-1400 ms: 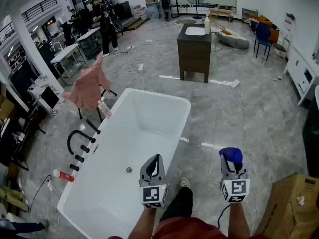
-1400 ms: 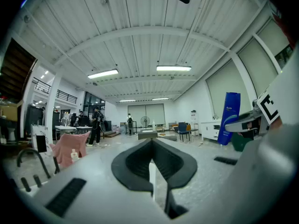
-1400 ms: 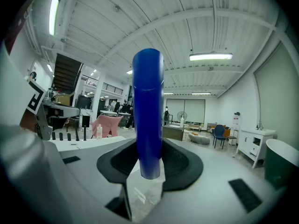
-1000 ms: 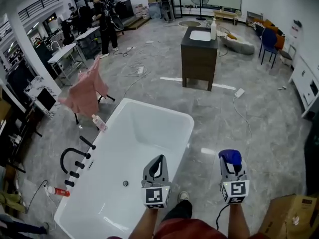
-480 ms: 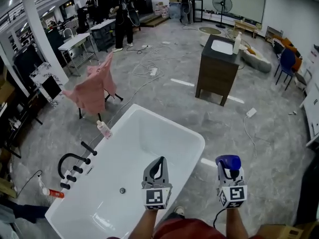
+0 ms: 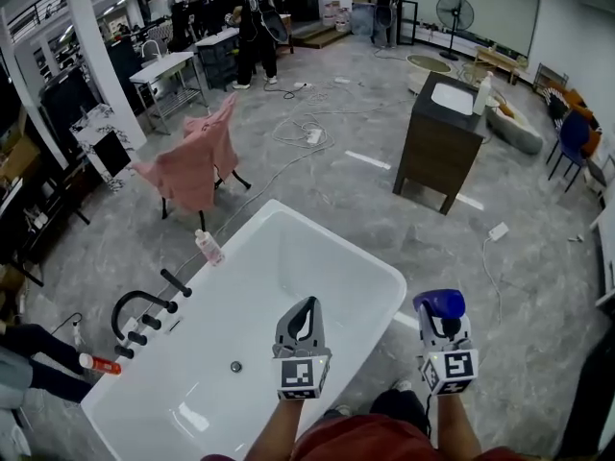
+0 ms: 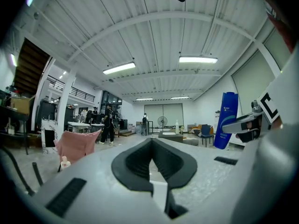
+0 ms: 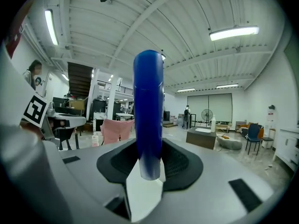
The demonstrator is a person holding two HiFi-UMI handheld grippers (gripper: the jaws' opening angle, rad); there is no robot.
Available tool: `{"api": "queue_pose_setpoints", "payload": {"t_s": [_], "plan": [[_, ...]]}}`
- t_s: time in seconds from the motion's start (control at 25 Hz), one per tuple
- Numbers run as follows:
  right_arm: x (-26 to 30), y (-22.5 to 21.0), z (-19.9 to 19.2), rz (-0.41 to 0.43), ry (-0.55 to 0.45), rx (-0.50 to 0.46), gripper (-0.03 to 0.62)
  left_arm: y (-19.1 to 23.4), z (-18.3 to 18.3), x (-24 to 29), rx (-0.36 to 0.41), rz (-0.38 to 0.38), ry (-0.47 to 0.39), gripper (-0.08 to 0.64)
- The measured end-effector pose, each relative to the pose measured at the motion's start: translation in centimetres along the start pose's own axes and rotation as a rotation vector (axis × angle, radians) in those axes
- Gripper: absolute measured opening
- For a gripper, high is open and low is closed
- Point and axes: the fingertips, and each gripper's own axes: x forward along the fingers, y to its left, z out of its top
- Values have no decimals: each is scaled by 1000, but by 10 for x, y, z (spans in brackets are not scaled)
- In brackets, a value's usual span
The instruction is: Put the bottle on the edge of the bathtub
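The bottle (image 6: 439, 303) isn't on the rim yet. It stands upright over the floor, just off the tub's (image 6: 382, 269) near corner, so carrying it across and setting it down is left. The right claw (image 6: 442, 323) is clamped on it. The left claw (image 6: 304, 323), over the tub, is closed and empty.

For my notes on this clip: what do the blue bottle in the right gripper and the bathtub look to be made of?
Blue bottle: most likely plastic, opaque and glossy. A soft highlight runs down its smooth, evenly coloured side.
Bathtub: a glossy white, seamless moulded shell with bright light reflections on its floor. It could be acrylic or enamelled; the look does not settle which.
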Motion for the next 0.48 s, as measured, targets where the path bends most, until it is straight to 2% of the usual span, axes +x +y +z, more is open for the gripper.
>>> {"api": "queue_pose_setpoints", "payload": {"t_s": [0.24,0.48], "plan": [[49,-28,-2,63,-20,-1,150,-2,-12,45,33,42,13,5],[122,-95,-5,132,-37,10,150,-22,-16,123,81,104,30,5]]}}
